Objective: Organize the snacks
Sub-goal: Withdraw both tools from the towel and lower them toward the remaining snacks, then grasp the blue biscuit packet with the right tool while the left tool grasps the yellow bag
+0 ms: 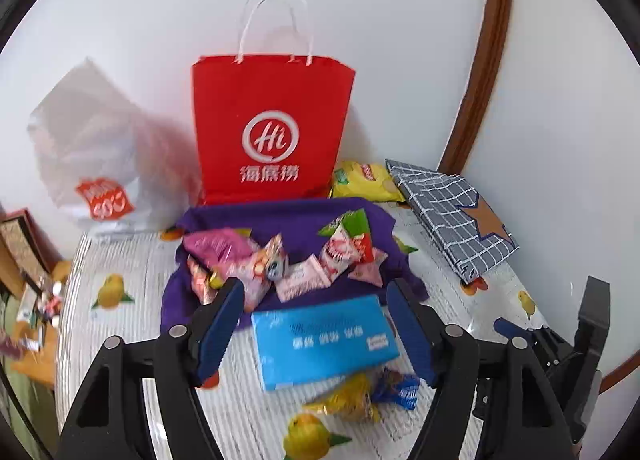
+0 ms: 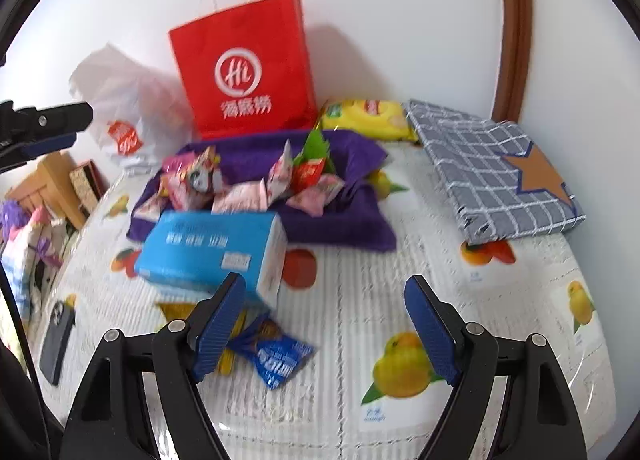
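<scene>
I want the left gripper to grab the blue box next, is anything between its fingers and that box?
Nothing visible blocks it. The left gripper is open, and the blue box lies flat on the table directly ahead between its fingers. Loose snack packets touch the box's near edge, and the purple cloth lies behind it.

A red paper bag (image 1: pixel 272 127) carries a white logo. The cloth (image 2: pixel 332 219) is purple, the box (image 2: pixel 208 248) light blue, the folded fabric (image 2: pixel 496 179) grey with white checks and what looks like a brown star. The tablecloth (image 2: pixel 360 320) is white, printed with yellow and orange fruit.
</scene>
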A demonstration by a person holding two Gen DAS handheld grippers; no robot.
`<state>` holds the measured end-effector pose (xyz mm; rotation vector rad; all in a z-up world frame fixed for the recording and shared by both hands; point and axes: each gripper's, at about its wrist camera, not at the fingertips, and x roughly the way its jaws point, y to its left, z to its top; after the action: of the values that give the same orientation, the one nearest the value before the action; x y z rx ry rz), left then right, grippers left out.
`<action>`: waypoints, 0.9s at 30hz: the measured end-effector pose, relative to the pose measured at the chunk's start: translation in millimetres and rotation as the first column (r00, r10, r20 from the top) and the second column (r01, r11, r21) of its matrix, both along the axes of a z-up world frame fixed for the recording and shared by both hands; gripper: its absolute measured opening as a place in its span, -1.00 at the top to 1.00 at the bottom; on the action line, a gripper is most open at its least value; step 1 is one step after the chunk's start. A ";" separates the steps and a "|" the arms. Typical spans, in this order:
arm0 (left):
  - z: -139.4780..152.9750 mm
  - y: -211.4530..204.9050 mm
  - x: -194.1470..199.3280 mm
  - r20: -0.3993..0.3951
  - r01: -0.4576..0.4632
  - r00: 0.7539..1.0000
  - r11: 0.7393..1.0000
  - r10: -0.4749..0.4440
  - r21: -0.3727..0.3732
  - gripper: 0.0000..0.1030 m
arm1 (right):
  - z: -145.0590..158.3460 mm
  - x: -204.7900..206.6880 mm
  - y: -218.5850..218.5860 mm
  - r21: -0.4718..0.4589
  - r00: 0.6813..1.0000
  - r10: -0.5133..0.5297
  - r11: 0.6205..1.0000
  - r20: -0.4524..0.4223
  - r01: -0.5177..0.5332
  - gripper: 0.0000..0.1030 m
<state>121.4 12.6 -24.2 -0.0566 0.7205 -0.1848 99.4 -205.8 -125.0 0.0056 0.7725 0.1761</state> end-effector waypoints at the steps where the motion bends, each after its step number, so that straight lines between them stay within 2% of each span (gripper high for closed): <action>1: -5.6 4.3 -4.0 -0.012 -0.011 1.000 1.000 0.011 -0.007 -0.42 | -4.3 -1.8 2.4 0.001 1.000 0.015 1.000 -0.008 -0.015 -0.56; 5: -29.6 21.4 -15.3 -0.058 -0.049 0.997 0.999 0.048 -0.019 -0.41 | -21.2 -7.3 8.0 0.031 0.998 0.066 0.997 -0.019 -0.066 -0.46; 7: -40.3 29.2 -19.4 -0.086 -0.068 0.994 0.997 0.065 -0.025 -0.41 | -31.2 -7.8 12.0 0.031 0.996 0.085 0.996 -0.024 -0.085 -0.26; 10: -54.8 41.5 -21.3 -0.134 -0.097 0.987 0.995 0.093 -0.026 -0.41 | -46.4 -4.0 23.0 -0.015 0.990 0.133 0.991 -0.056 -0.134 -0.11; 17: -73.1 61.5 -22.9 -0.172 -0.128 0.978 0.991 0.118 -0.046 -0.41 | -68.7 -2.4 38.3 -0.088 0.968 0.235 0.966 -0.091 -0.242 -0.12; 27: -99.3 61.7 -22.7 -0.221 -0.116 0.970 0.991 0.099 -0.065 -0.41 | -96.0 14.4 55.8 -0.162 0.943 0.302 0.932 -0.141 -0.323 -0.27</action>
<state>98.6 74.3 -123.5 -0.1921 0.9262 -0.1030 113.9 -150.0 -221.1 -0.2866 0.8998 0.4103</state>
